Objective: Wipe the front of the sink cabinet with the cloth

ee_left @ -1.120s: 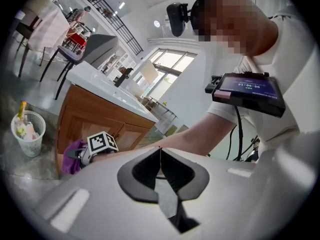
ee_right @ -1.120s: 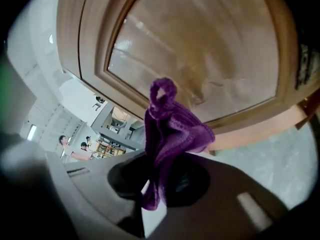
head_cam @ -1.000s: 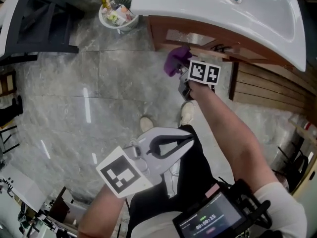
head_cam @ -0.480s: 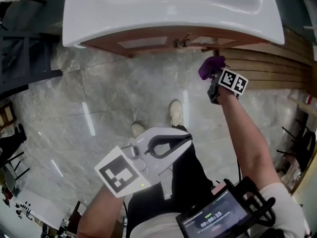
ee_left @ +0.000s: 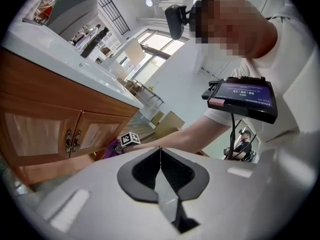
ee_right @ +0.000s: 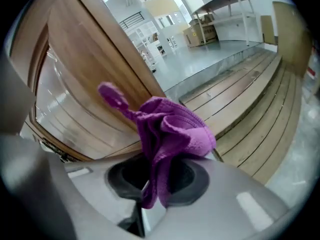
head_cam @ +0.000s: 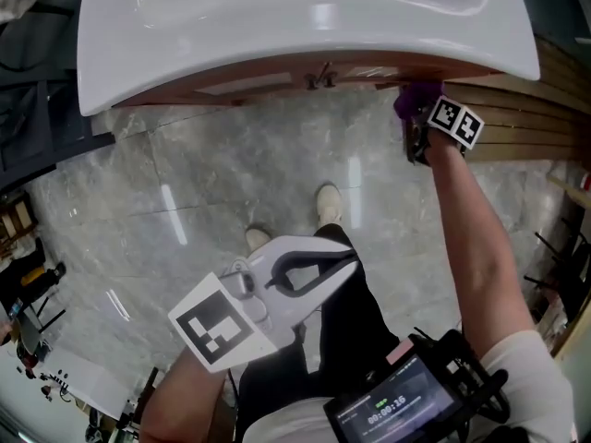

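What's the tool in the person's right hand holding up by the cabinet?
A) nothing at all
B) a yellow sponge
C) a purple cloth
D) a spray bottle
C: the right gripper is closed on a bunched purple cloth, held close to the wooden cabinet.

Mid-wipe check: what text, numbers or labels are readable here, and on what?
Chest screen: a timer-like row of digits, too blurred to read.
Left marker cube, right marker cube: black-and-white square patterns, no letters.
Cloth, cabinet, sink: no print visible.
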